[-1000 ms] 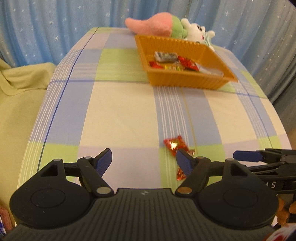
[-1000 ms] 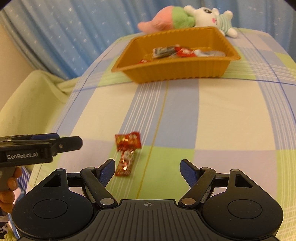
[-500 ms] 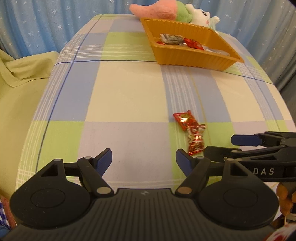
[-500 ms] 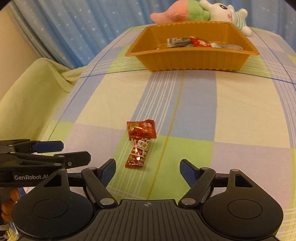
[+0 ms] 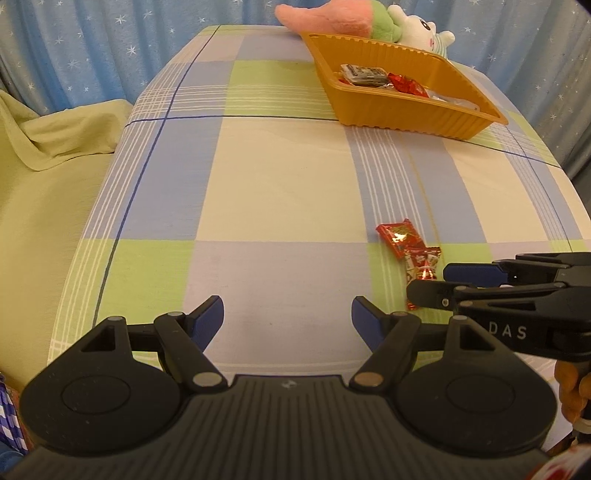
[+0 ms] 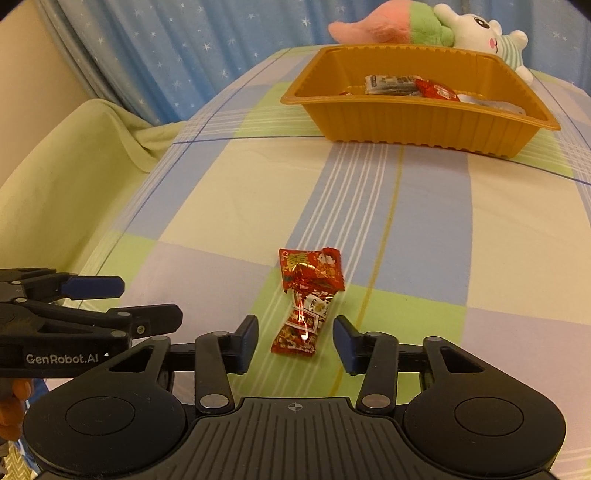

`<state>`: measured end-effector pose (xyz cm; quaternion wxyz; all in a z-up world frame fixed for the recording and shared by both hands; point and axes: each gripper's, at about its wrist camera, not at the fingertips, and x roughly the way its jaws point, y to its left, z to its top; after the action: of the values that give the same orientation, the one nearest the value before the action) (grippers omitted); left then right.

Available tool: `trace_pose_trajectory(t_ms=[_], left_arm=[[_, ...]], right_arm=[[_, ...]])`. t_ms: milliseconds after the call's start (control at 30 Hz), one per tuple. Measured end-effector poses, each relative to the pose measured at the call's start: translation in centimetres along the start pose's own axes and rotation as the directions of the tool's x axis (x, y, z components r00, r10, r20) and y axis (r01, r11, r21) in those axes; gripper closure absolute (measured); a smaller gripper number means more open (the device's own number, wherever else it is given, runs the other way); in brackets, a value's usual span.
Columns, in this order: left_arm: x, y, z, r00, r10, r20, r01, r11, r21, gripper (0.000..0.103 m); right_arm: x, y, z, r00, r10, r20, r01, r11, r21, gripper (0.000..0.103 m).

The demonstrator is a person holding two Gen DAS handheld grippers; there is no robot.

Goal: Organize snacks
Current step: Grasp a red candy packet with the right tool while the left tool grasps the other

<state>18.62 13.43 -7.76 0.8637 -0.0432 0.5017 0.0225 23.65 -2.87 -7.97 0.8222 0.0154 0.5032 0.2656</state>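
Observation:
Two red snack packets lie touching on the checked tablecloth: a flat red packet (image 6: 312,271) (image 5: 399,236) and, nearer me, a twisted candy (image 6: 301,325) (image 5: 423,264). My right gripper (image 6: 297,343) (image 5: 430,282) is low over the cloth and its jaws are closing. The candy's near end lies between them, with a gap on each side. My left gripper (image 5: 287,319) (image 6: 149,301) stands open over bare cloth to the left of the packets, with nothing between its fingers. An orange tray (image 6: 406,122) (image 5: 399,114) at the far end holds several packets.
Plush toys (image 6: 424,26) (image 5: 369,22) lie behind the tray against a blue starred curtain (image 5: 110,48). A pale green blanket (image 5: 44,184) covers something beside the table's left edge. A hand shows at the frame edges.
The right gripper's jaws have narrowed around the near candy. Both grippers have come lower and closer to the two packets, which look larger now.

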Motion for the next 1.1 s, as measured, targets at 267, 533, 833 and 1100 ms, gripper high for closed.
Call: trace_pose_trajectory(t_ms=[267,533,833,1100], left_arm=[[0.2,0.1,0.1,1.0,0.0,0.009,0.0,1.0,0.012,0.029],[0.6,-1.4,0.3,0.999,-0.027,0.035,0.024,0.996,0.09,0.029],[1.9,-5.2,0.9,0.995,-0.069,0.076,0.045,0.959,0.278,0.029],[4.4,-8.4,2.1,0.993,-0.067,0.102,0.016,0.9,0.437,0.029]], right_arm=[[0.9,0.2,0.1,1.0,-0.022,-0.01,0.022,1.0,-0.018,0.073],[0.2,-0.6,-0.7,0.999,-0.045,-0.006,0.045,0.998,-0.041,0.08],[-2.0,-4.3,-1.7,0.994,-0.107,0.013,0.106,0.992,0.064,0.08],[-3.6,-6.9,-2.2,0.989,-0.148,0.027,0.142,0.978,0.151,0.08]])
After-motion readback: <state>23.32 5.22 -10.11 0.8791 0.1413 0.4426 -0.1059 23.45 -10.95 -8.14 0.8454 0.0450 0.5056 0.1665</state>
